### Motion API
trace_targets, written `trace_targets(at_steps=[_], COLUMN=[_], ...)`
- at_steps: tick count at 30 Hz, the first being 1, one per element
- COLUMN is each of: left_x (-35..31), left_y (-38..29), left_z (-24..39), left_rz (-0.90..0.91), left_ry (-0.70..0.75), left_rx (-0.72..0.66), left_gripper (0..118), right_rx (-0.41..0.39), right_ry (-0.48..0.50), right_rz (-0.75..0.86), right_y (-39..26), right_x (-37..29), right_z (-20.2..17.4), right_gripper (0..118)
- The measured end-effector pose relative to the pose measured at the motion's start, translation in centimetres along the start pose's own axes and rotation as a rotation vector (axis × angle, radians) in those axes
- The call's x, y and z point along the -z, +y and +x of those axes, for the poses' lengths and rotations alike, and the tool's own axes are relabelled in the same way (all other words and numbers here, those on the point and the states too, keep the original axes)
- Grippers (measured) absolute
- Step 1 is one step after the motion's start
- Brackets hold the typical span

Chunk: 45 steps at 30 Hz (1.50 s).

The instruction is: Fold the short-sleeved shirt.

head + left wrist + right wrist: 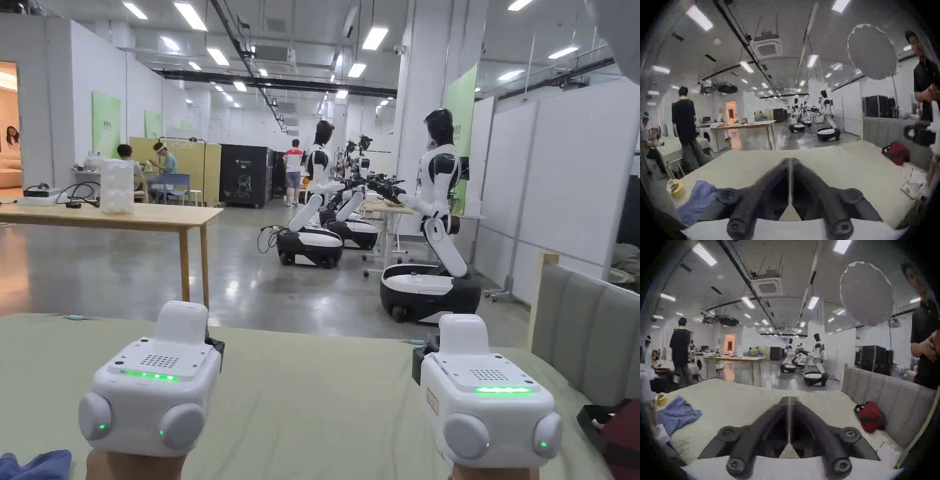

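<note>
Both hand-held grippers (790,160) (789,398) closed, empty; blue shirt (678,414) lies well left.

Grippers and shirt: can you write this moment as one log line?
left gripper: shut, empty | right gripper: shut, empty | shirt: crumpled, untouched

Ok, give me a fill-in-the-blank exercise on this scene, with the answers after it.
1. The crumpled shirt on the green surface is ____ in colour.
2. The jaws of the left gripper are ____, holding nothing.
3. The red bag lies on the same side as the ____ gripper.
4. The roll of tape beside the shirt is ____.

Answers: blue; shut; right; yellow
</note>
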<state>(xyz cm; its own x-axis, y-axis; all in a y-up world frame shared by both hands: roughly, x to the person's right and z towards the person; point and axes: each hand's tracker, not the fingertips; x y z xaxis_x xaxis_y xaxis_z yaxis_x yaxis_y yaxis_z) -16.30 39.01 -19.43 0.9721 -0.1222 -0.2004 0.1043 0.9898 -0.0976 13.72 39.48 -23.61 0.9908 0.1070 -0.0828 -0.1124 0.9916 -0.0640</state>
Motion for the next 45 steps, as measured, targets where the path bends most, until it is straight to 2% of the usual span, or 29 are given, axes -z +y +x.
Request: trace_targets(at_steps=[1,2,3,6,9,12,16,18,20,22,24,25,26,27,28,29,30,32,35,36,37,38,39,40,41,42,43,45], left_x=[0.2,0.3,0.5,0.3,0.0,-0.7,-2.1,-2.5,-2.1,-0.7,0.4,1.1,1.9,2.8,4.0,6.1,6.5,9.3,15.8,17.3,17.4,17.9,18.2,18.4,18.0,17.8,17.6,18.3], left_y=[-0.1,0.1,0.4,-0.1,-0.7,-2.3,-6.0,-8.2,-10.6,-13.0,-15.4,-16.3,-17.3,-18.1,-18.9,-20.4,-22.0,-24.4,-25.1,-26.0,-26.6,-27.4,-28.0,-28.7,-28.9,-28.3,-28.2,-28.2], left_z=[-0.1,0.0,0.2,-0.4,-2.7,-7.0,-15.5,-20.0,-24.7,-28.5,-31.3,-31.6,-32.4,-33.0,-33.4,-33.6,-33.8,-33.6,-31.4,-30.7,-30.4,-29.8,-29.4,-29.1,-29.8,-30.5,-30.9,-31.3], left_rz=[0.029,0.028,0.012,0.025,0.009,-0.025,-0.098,-0.170,-0.344,-0.558,-0.674,-0.691,-0.667,-0.659,-0.671,-0.739,-0.690,-0.718,-0.763,-0.801,-0.830,-0.858,-0.885,-0.900,-0.854,-0.794,-0.799,-0.857], left_ry=[0.046,-0.053,-0.077,-0.041,-0.018,0.067,0.234,0.319,0.372,0.280,0.236,0.241,0.242,0.237,0.237,0.223,0.194,0.223,0.176,0.151,0.142,0.135,0.127,0.145,0.140,0.166,0.201,0.147], left_rx=[0.011,-0.037,-0.055,-0.056,-0.087,-0.104,-0.138,-0.163,-0.177,-0.263,-0.323,-0.322,-0.315,-0.301,-0.293,-0.304,-0.272,-0.308,-0.296,-0.275,-0.254,-0.224,-0.192,-0.178,-0.249,-0.342,-0.356,-0.339], left_gripper=[0,0,0,0,0,0,0,0,0,0,0,6,32,102,118,114,116,117,114,107,87,55,36,36,30,4,0,0], right_rx=[0.025,0.039,0.035,0.002,0.014,0.013,-0.013,-0.015,0.018,0.082,0.087,0.072,0.052,0.030,0.014,0.010,0.006,0.038,0.060,0.063,0.074,0.109,0.147,0.159,0.158,0.159,0.164,0.193], right_ry=[0.017,0.055,0.070,0.061,0.093,0.181,0.354,0.462,0.560,0.630,0.670,0.686,0.695,0.704,0.714,0.716,0.719,0.719,0.679,0.665,0.660,0.673,0.677,0.648,0.637,0.635,0.625,0.607], right_rz=[0.032,0.023,-0.003,0.010,0.006,-0.009,-0.042,-0.060,-0.114,-0.148,-0.168,-0.178,-0.187,-0.199,-0.208,-0.217,-0.234,-0.280,-0.328,-0.346,-0.366,-0.400,-0.419,-0.434,-0.440,-0.444,-0.448,-0.457], right_y=[-0.5,-0.4,-0.4,-0.4,-0.1,-0.6,-2.4,-3.3,-4.4,-5.7,-6.3,-6.9,-7.6,-8.3,-9.0,-9.7,-10.4,-11.5,-13.5,-14.1,-14.8,-15.5,-16.1,-17.1,-17.7,-18.0,-18.3,-18.4], right_x=[-0.3,-0.4,-0.2,-0.6,-1.3,-0.4,1.5,1.6,1.8,1.7,0.2,-0.2,-0.3,-0.3,-0.1,0.0,0.2,0.3,0.7,0.7,0.7,0.8,0.8,0.7,0.7,0.7,0.5,0.0], right_z=[-0.2,-0.1,-0.4,-0.9,-2.6,-7.0,-16.0,-20.4,-24.1,-26.2,-27.4,-27.9,-28.3,-28.5,-28.8,-28.7,-28.6,-28.0,-26.9,-26.5,-26.0,-25.2,-24.5,-23.9,-23.4,-23.0,-22.5,-21.9], right_gripper=[0,0,0,0,0,0,0,0,0,0,0,0,0,1,1,1,1,1,1,1,1,1,1,1,1,1,1,1])
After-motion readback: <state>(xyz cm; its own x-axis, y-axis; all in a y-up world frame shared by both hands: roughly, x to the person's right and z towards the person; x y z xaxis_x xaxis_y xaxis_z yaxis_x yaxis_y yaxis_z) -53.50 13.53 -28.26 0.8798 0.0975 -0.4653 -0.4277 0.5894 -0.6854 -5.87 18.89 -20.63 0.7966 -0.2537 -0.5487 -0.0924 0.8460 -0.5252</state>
